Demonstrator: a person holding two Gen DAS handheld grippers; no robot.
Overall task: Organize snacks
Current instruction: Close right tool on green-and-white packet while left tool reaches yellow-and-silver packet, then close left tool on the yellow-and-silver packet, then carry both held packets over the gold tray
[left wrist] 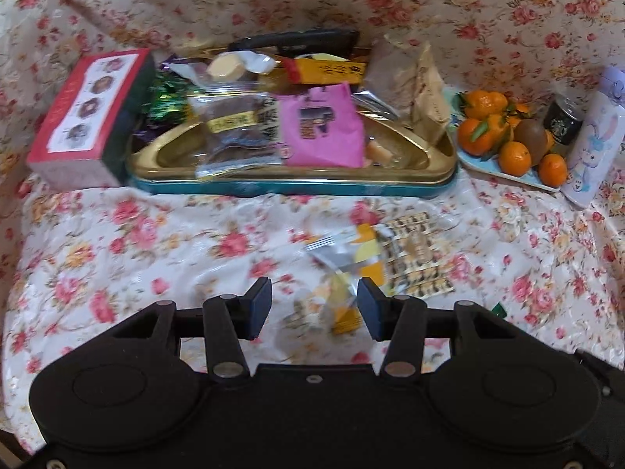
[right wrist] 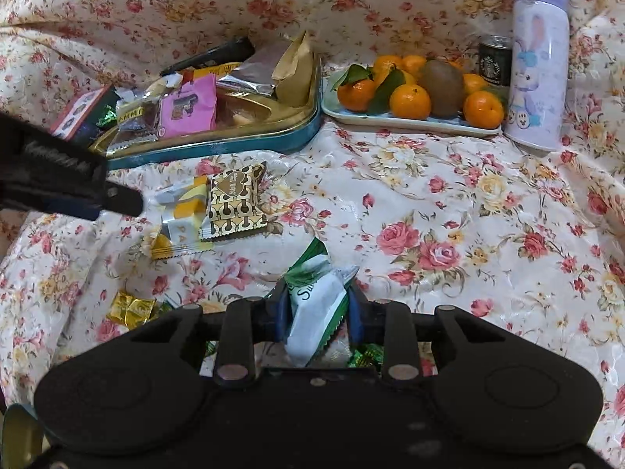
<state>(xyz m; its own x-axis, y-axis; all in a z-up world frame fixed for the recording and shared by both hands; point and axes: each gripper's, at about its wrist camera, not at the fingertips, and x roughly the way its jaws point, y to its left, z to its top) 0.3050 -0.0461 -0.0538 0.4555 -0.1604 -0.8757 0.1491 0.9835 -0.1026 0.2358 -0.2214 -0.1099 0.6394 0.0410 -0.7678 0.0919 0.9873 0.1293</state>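
In the right wrist view my right gripper (right wrist: 318, 298) is shut on a white-and-green snack packet (right wrist: 312, 314) that stands up between the pads. My left gripper (left wrist: 314, 305) is open over the floral cloth; blurred yellow-and-white packets (left wrist: 351, 258) and a brown-and-cream patterned packet (left wrist: 414, 262) lie on the cloth beyond and below its fingers. The same patterned packet (right wrist: 236, 203) and yellow-and-white packets (right wrist: 183, 211) appear in the right view, with a left finger (right wrist: 121, 199) just to their left. Behind them a gold tin tray (left wrist: 297, 185) with a teal rim holds a pink packet (left wrist: 320, 129) and several other snacks.
A red box (left wrist: 90, 113) leans on the tray's left side. To its right a plate (right wrist: 410, 123) carries tangerines and a kiwi (right wrist: 441, 86), then a dark can (right wrist: 495, 60) and a lilac bottle (right wrist: 539, 66). A gold candy (right wrist: 131, 306) and green candies (right wrist: 365, 355) lie near my right gripper.
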